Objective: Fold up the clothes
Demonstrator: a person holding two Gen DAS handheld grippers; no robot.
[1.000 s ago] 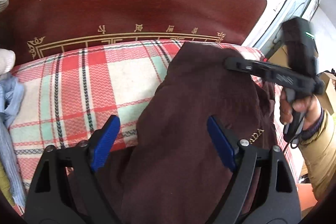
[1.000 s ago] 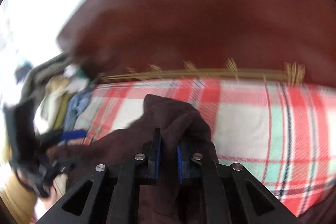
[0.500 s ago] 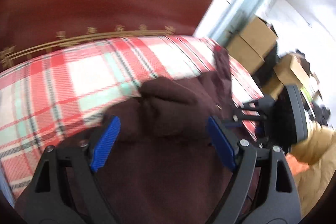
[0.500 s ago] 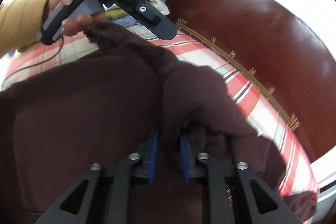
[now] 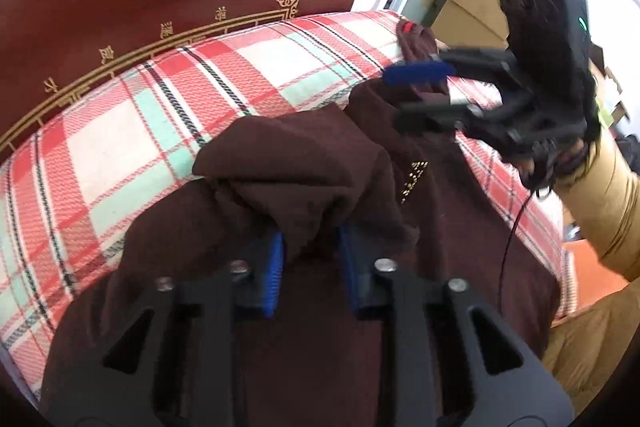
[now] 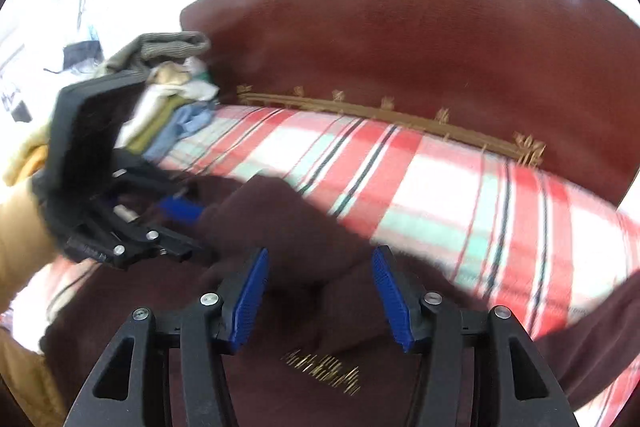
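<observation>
**Left pinch holds the fold**

The left gripper [image 5: 310, 269] pinches a bunched fold of the brown garment [image 5: 304, 355] (gold lettering on it), which lies across the plaid bed cover [image 5: 132, 131] toward its right edge. The right gripper [image 6: 318, 301] hovers spread over the cloth, seemingly gripping nothing. Next, probably: find a matching edge to grasp.

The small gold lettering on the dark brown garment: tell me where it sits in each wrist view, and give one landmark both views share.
Left wrist view: the gold lettering sits right of centre on the dark brown garment, above and right of the left gripper, which pinches a fold.
Right wrist view: it lies low in the middle, between the open right gripper's fingers.
Shared landmark: the gold trim on the red-brown headboard.
</observation>
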